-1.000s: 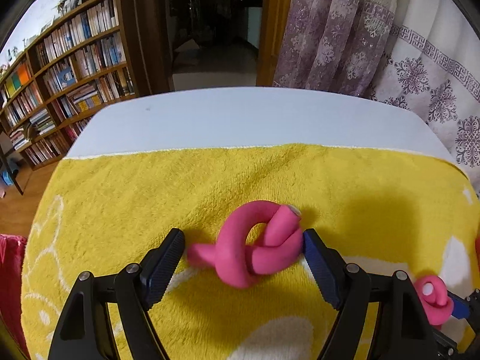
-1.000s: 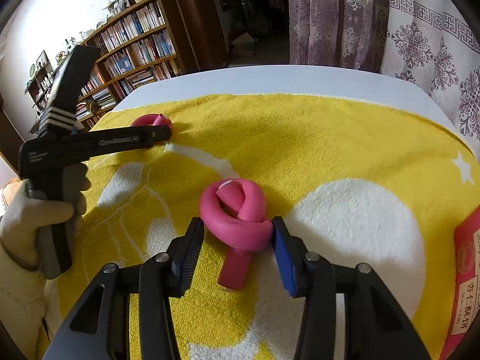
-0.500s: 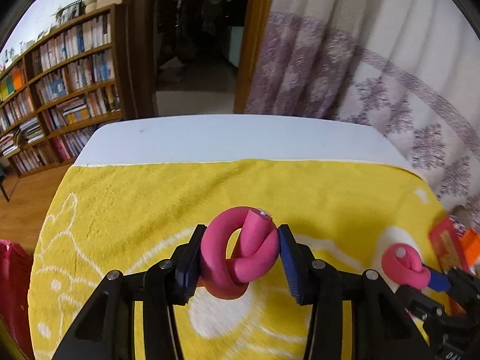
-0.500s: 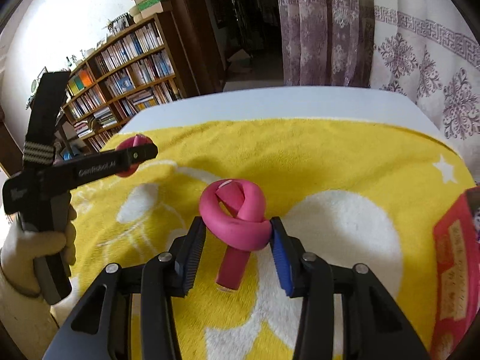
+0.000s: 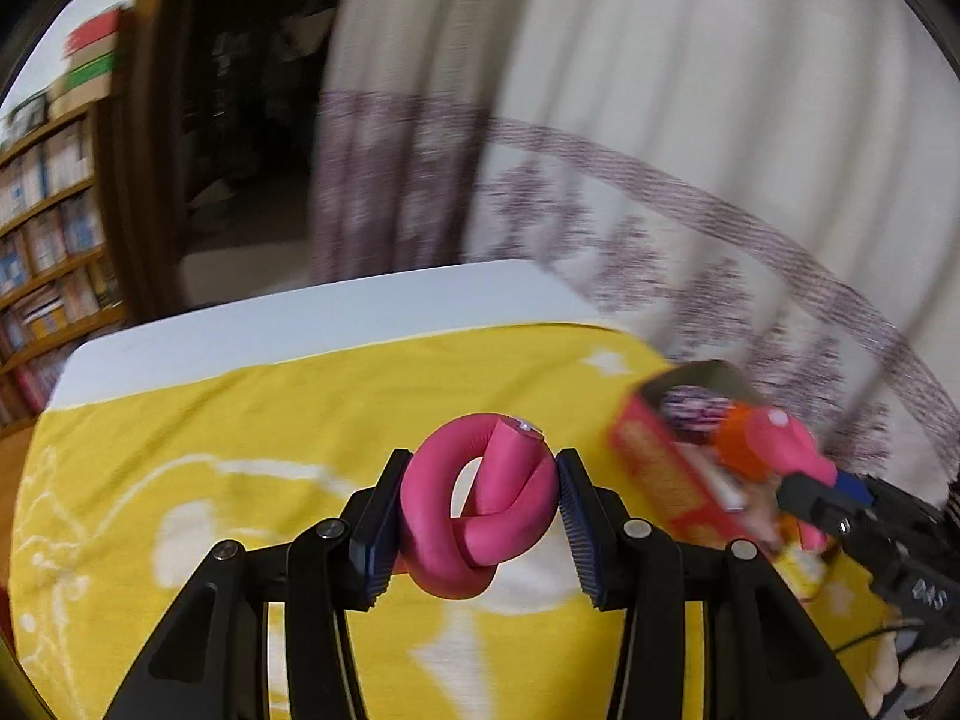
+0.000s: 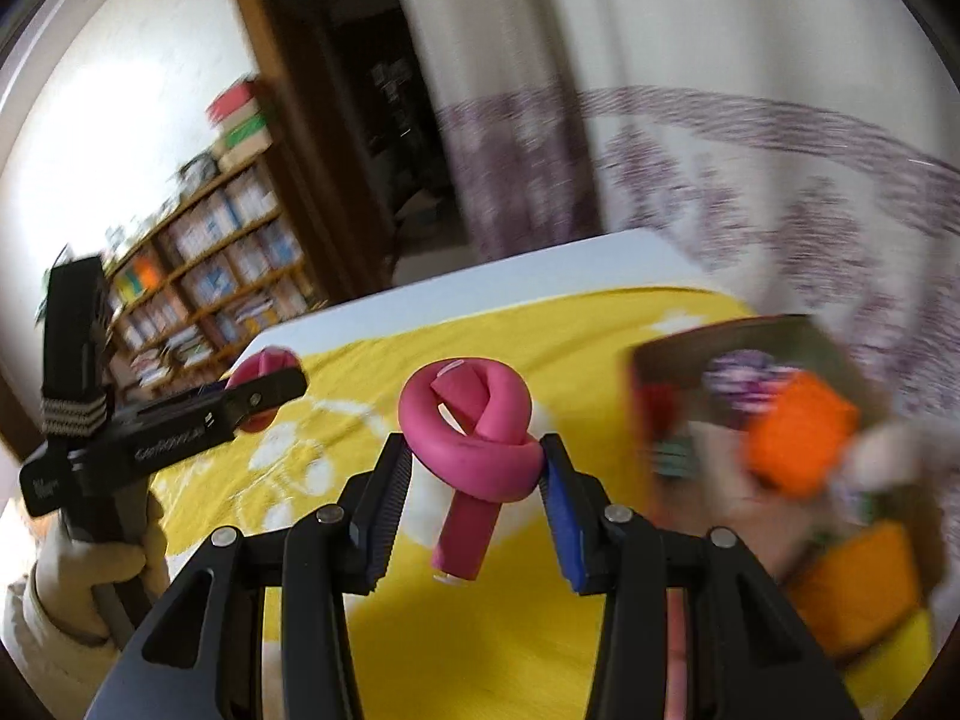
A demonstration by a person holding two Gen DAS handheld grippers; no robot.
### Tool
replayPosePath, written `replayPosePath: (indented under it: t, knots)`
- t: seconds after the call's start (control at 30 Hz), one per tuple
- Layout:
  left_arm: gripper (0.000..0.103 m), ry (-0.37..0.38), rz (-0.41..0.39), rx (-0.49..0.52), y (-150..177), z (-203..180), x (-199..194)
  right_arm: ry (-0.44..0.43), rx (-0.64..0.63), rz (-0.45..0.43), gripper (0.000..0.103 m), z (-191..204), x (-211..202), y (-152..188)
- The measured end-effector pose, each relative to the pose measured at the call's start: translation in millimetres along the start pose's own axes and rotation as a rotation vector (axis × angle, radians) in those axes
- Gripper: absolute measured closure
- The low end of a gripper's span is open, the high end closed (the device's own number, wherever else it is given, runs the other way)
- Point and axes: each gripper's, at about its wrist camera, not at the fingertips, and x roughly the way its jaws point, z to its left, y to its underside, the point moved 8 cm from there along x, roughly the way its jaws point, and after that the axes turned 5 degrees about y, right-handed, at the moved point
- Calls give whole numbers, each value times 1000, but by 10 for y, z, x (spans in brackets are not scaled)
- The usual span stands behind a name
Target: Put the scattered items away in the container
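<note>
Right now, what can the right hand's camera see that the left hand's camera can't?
Only the right wrist view shows the left gripper from the side, held by a gloved hand, plus the box's inside with an orange thing. Only the left wrist view shows the right gripper coming in beside the box. Both show a knotted pink foam roller pinched between jaws, the yellow towel, bookshelves and curtain.

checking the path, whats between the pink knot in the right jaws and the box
Only bare yellow towel, as the right wrist view shows: nothing stands between the pink knot and the box. The picture is blurred there.
</note>
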Motion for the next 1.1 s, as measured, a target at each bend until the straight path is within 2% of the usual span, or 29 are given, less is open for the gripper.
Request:
replayPosePath:
  t: [0.13,0.23,0.37,0.5,0.53,0.57,0.6,0.63,0.7,0.8,0.9,0.93,0.97,1.03,1.1]
  knots:
    - [54,85,3,56,-20,-653,81,81,42,-51,56,-552,-346,-47]
    - [54,126,12,83,-28,-1046,220,124,73,-55,56,-863,-450,-38]
    - [54,146,31,99,-41,-1382,442,156,91,-34,56,-1139,-430,35]
    - [52,143,63,100,-36,-1573,760,161,67,12,55,-1280,-195,77]
    - [45,147,83,101,-15,-1605,854,159,58,32,55,-1298,-121,96]
    - [31,144,94,100,10,-1612,909,172,66,44,54,-1345,-73,128]
    - [24,128,88,91,25,-1605,947,179,79,52,50,-1382,-47,152]
    - [16,121,74,84,31,-1602,952,175,99,62,38,-1423,-35,182]
    - [16,121,62,83,49,-1611,944,169,150,50,20,-1526,-93,231]
    - [16,112,53,80,69,-1600,898,181,182,12,19,-1635,-259,275]
    - [16,70,32,82,82,-1583,772,197,180,-6,15,-1661,-396,285]
    - [12,55,20,79,92,-1571,719,209,171,-10,12,-1645,-435,297]
    - [0,45,13,75,89,-1565,689,227,159,-12,11,-1626,-466,304]
    - [0,11,-22,64,105,-1536,550,256,132,-18,0,-1578,-523,324]
    - [0,-26,-56,81,124,-1533,409,260,109,-17,0,-1566,-525,351]
